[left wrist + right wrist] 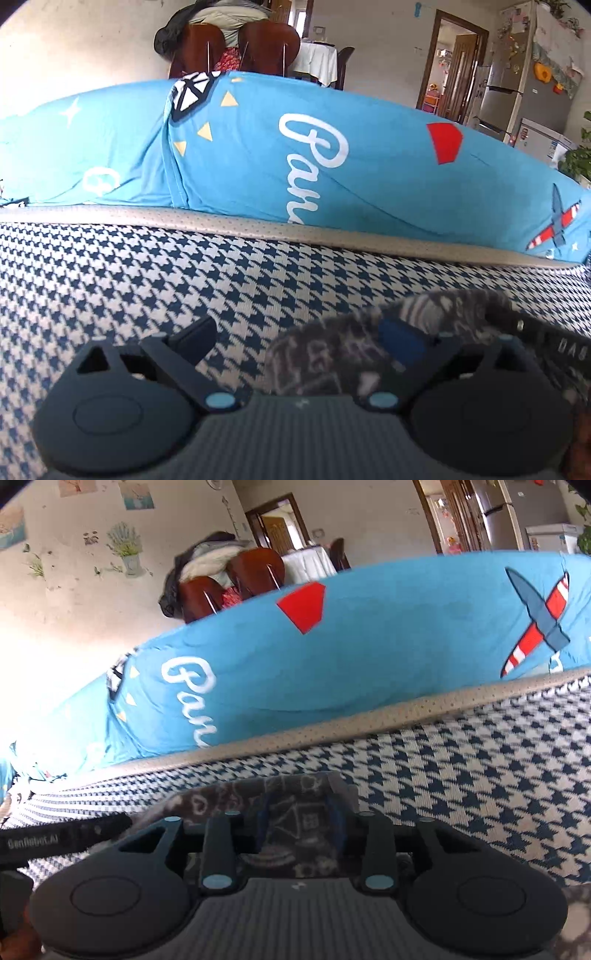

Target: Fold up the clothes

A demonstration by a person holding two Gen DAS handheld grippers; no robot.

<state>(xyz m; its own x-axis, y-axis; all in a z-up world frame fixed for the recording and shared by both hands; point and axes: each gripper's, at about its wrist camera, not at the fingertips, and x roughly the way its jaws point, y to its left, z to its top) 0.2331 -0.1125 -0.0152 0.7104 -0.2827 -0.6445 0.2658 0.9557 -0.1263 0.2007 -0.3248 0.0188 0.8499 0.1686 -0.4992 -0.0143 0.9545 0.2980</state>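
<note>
Left claw [299,339]: jaws spread wide, nothing gripped; its left finger [195,334] sits over bare houndstooth, its blue-padded right finger [400,341] lies on or just over the dark grey garment with white doodle print [332,354], can't tell if touching. Garment lies bunched on the blue-and-white houndstooth woven seat cover [147,277], near edge, right of centre in the left wrist view. Behind the seat: beige perforated trim strip [221,218], then a bright blue fabric cover with white script lettering, red patch and plane motif [369,166]. Background: brown wooden chairs [258,44] with clothes piled on them, steel fridge [506,85] far right. Right claw [301,825]: jaws part open, the same doodle-print garment [295,819] between the blue pads; pads close to the cloth on both sides, but can't tell if they press on it. A black strap with white lettering [55,838] shows at the left of the right wrist view.
</note>
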